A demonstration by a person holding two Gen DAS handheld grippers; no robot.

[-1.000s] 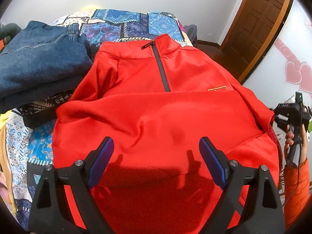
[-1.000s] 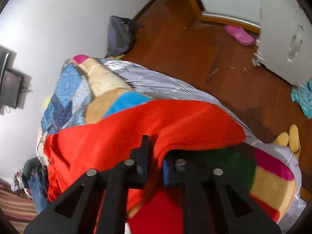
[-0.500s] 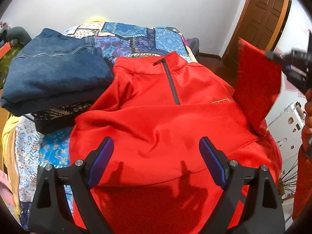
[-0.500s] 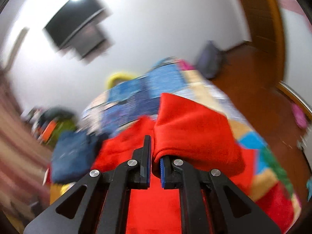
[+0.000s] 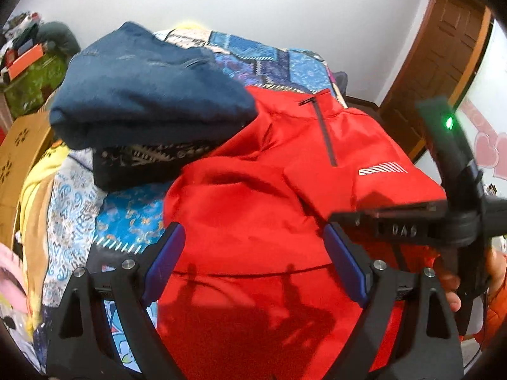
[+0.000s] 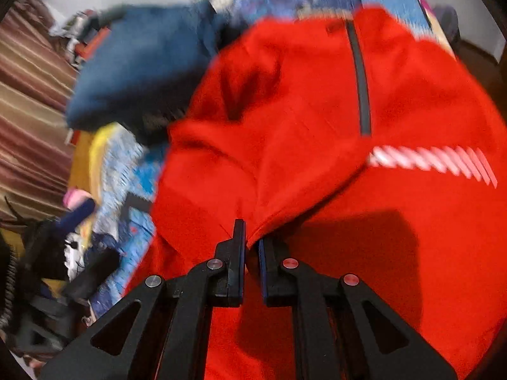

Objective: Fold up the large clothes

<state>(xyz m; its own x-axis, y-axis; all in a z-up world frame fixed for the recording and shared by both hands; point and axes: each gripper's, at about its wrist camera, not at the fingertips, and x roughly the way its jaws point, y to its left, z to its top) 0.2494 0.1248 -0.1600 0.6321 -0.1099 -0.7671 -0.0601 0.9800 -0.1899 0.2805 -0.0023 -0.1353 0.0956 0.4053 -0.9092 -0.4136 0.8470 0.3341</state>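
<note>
Garment: red pullover (image 5: 253,209) is spread front-up on the quilted bed (image 5: 126,218), beside stacked jeans (image 5: 149,85).
Right tongs (image 6: 252,247): pressed together, pinching the sleeve end, which is carried over the chest.
Left tongs (image 5: 253,253): spread, nothing held, above the hem.
Step in hand: sleeve fold, judged.
Recommended: sleeve to be laid flat and square before release; body to be steadied if dragged.

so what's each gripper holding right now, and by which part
The right gripper is shut on the red pullover, pinching the edge of its folded-over sleeve. The left gripper is open, holding nothing.
</note>
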